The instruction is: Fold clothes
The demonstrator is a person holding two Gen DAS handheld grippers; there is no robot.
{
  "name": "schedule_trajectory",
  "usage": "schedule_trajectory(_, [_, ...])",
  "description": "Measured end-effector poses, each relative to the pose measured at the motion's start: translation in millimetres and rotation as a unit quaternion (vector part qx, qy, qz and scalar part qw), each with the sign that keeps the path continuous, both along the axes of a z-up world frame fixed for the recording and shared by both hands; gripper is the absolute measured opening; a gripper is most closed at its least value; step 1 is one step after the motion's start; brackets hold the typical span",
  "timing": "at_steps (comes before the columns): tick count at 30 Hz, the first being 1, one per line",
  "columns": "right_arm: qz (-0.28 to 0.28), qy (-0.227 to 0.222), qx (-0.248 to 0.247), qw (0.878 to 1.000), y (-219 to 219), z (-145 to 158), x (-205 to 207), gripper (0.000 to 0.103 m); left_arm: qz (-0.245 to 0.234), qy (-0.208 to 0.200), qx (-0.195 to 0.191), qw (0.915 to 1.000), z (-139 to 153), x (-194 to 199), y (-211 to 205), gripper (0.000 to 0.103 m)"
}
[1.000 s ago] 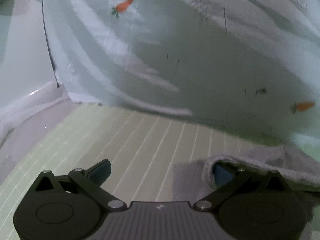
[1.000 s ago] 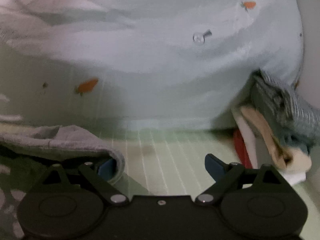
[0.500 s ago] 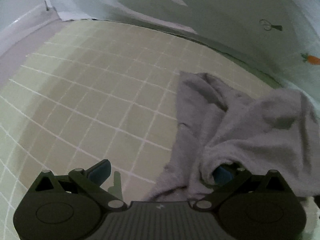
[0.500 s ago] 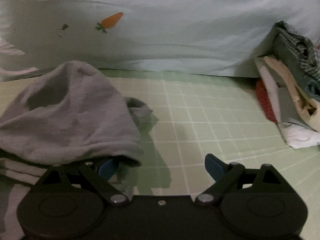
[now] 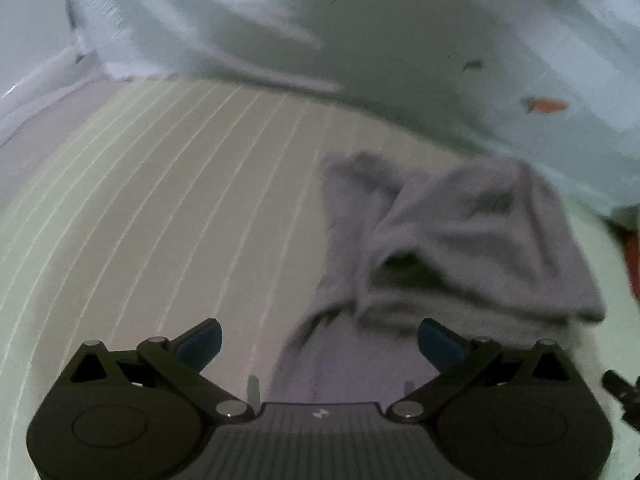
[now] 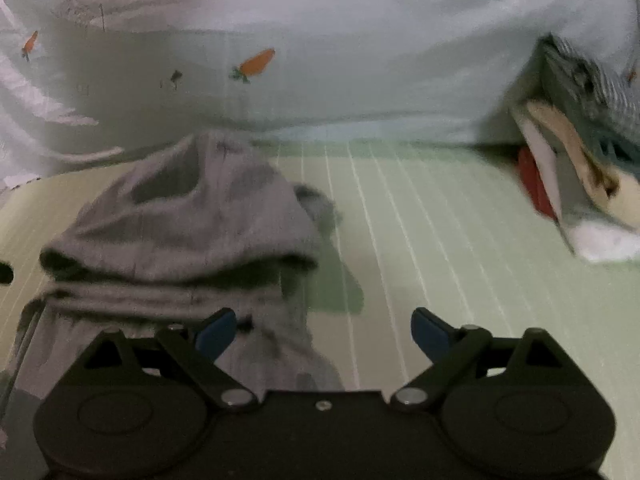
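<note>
Grey garment (image 5: 460, 240): bunched on green gridded mat (image 5: 180, 200), layers doubled over, ready for squaring.
Left claw (image 5: 318, 340): wide, empty, over garment's near edge.
Right claw (image 6: 324, 330): wide, empty, beside garment's right edge.
Clothes pile (image 6: 580, 152): well apart, right.

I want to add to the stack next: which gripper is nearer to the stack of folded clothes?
Right. The stack of folded clothes lies ahead to the right of the right gripper. The left gripper sees only its red edge, far right.

no legible text, labels or numbers anywhere; pictures blurred
</note>
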State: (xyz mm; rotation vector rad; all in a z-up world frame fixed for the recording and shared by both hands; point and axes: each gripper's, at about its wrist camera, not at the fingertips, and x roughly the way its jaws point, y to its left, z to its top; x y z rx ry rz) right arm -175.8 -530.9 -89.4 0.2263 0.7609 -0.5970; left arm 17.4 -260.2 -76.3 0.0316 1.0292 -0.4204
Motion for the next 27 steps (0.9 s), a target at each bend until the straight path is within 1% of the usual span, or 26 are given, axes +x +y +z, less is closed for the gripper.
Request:
schedule_trajectory(4, [-0.009, 0.019, 0.027, 0.999, 12, -10, -21, 0.095, 0.010, 0.032, 0.022, 0.9992, -16, -24, 27, 0.103])
schedule_trajectory(8, [-0.008, 0.046, 0.044, 0.998, 29, -23, -42, 0.095, 0.013, 0.056, 0.047, 0.9972, -31, -51, 51, 0.103])
schedule_trajectory(12, [0.002, 0.072, 0.048, 0.996, 48, -31, -63, 0.095, 0.013, 0.076, 0.053, 0.9956, -41, -75, 66, 0.102])
schedule_trajectory(16, [0.009, 0.091, 0.059, 0.994, 58, -40, -84, 0.095, 0.009, 0.088, 0.052, 0.9947, -46, -92, 74, 0.101])
schedule_trajectory(17, [0.010, 0.094, 0.062, 0.994, 59, -42, -90, 0.095, 0.008, 0.090, 0.051, 0.9946, -46, -96, 75, 0.099])
schedule_trajectory(21, [0.015, 0.097, 0.068, 0.993, 64, -46, -109, 0.095, 0.008, 0.094, 0.035, 0.9949, -46, -108, 78, 0.095])
schedule_trajectory(23, [0.023, 0.094, 0.069, 0.993, 67, -47, -115, 0.095, 0.009, 0.091, 0.030, 0.9954, -44, -114, 78, 0.090])
schedule_trajectory(25, [0.033, 0.091, 0.074, 0.992, 70, -47, -120, 0.095, 0.011, 0.090, 0.025, 0.9955, -43, -118, 80, 0.087])
schedule_trajectory(27, [0.042, 0.095, 0.083, 0.991, 72, -49, -121, 0.095, 0.015, 0.091, 0.015, 0.9956, -41, -121, 82, 0.082])
